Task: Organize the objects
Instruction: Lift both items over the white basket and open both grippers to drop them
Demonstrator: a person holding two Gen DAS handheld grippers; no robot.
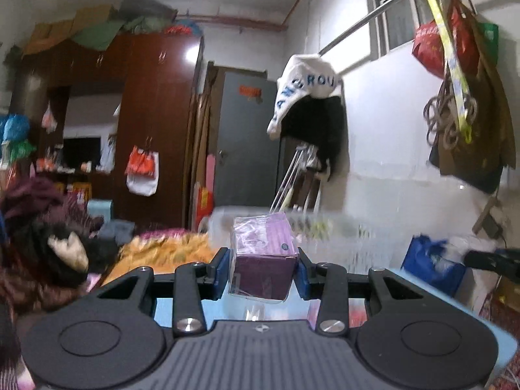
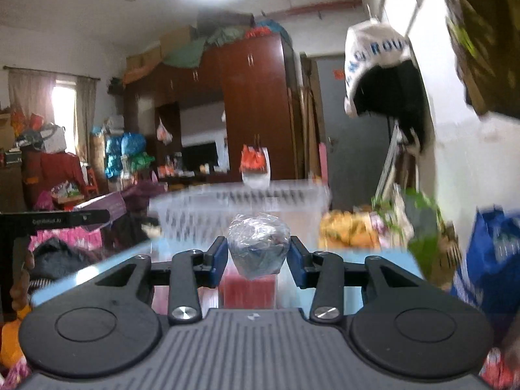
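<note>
Item 1: purple box, clamped between the pads of my left hand-held gripper, raised clear of the light blue counter
Item 2: dark bundle wrapped in clear plastic, gripped in my right hand-held gripper, likewise raised
Destination, as I judge: clear plastic basket at the counter's far edge
Status: both picked up, neither placed; red item remains on the counter below
</note>
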